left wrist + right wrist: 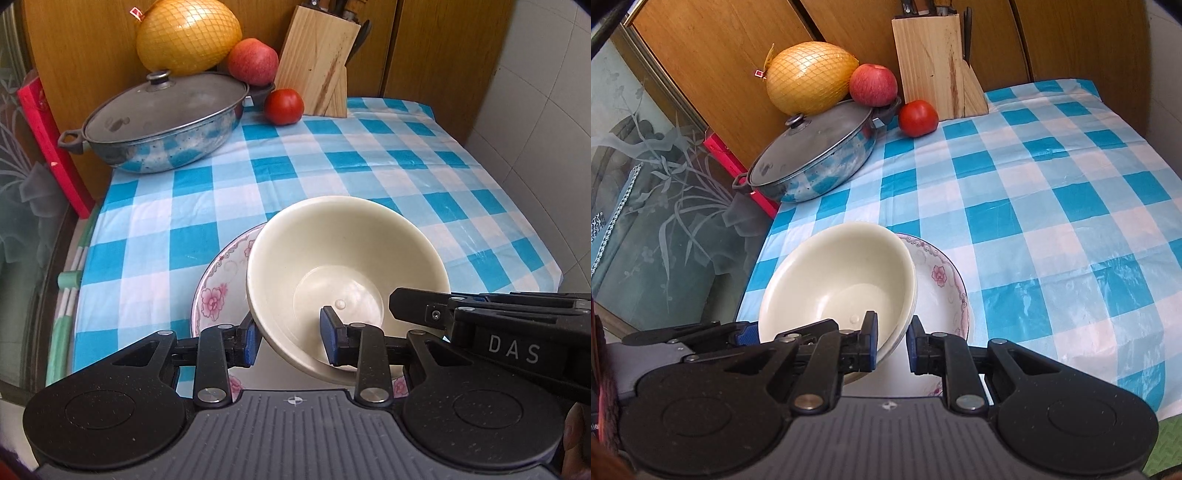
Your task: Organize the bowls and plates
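Note:
A cream bowl (343, 258) sits tilted on a white plate with pink flowers (218, 291) near the table's front edge. My left gripper (290, 338) straddles the bowl's near rim, one pad outside and one inside, with a visible gap on both sides. My right gripper (892, 341) straddles the bowl's (834, 280) right rim over the plate (942, 277), its jaws also apart. The right gripper shows in the left wrist view (406, 306) at the bowl's right rim.
A lidded metal pan (162, 122) stands at the back left, with a netted pomelo (188, 35), an apple (253, 61), a tomato (283, 106) and a wooden knife block (317, 62) behind. A blue checked cloth (369, 166) covers the table.

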Motion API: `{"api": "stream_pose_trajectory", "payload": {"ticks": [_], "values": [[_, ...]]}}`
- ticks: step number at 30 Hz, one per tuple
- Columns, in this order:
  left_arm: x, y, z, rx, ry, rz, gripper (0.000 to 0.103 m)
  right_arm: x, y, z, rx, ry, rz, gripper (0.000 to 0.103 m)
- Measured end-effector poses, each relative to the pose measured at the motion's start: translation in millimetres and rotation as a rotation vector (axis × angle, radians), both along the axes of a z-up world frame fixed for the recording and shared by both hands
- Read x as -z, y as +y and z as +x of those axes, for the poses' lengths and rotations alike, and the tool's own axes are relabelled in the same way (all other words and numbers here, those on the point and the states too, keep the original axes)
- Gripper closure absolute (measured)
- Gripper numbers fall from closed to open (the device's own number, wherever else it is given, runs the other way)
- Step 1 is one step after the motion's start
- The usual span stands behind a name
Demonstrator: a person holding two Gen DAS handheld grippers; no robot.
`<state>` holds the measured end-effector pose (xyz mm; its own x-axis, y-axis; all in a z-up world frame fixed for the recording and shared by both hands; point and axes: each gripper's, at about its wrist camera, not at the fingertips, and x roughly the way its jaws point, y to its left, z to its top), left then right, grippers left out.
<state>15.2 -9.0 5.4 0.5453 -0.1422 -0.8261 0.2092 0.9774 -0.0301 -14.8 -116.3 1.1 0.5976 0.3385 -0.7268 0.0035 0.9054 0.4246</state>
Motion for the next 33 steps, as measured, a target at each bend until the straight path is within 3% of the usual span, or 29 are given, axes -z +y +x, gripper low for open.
{"api": "stream_pose_trajectory", "payload": {"ticks": [12, 17, 21, 25, 30, 33], "values": [[8.3, 2.5, -2.1, 0.000, 0.033, -0.003, 0.062, 9.1, 2.2, -0.6, -0.001, 0.034, 0.000, 0.086], [13.6, 4.7, 1.6, -0.010, 0.043, -0.001, 0.059, 9.0, 1.9, -1.7, 0.027, 0.016, -0.050, 0.083], [8.5, 13.5, -1.4, -0.061, -0.014, 0.051, 0.039, 2.8, -6.8, -14.1, 0.068, -0.032, -0.065, 0.081], [-2.8, 22.6, -10.5, -0.090, -0.060, 0.041, 0.028, -6.5, -6.7, -33.0, 0.092, -0.098, -0.075, 0.075], [-13.4, 30.1, -29.6, -0.118, -0.110, 0.028, 0.019, -21.4, 4.7, -57.8, 0.102, -0.204, -0.120, 0.063], [-15.5, 29.0, -37.0, -0.129, -0.125, 0.016, 0.019, -26.0, 11.1, -64.5, 0.098, -0.239, -0.138, 0.061]]}}
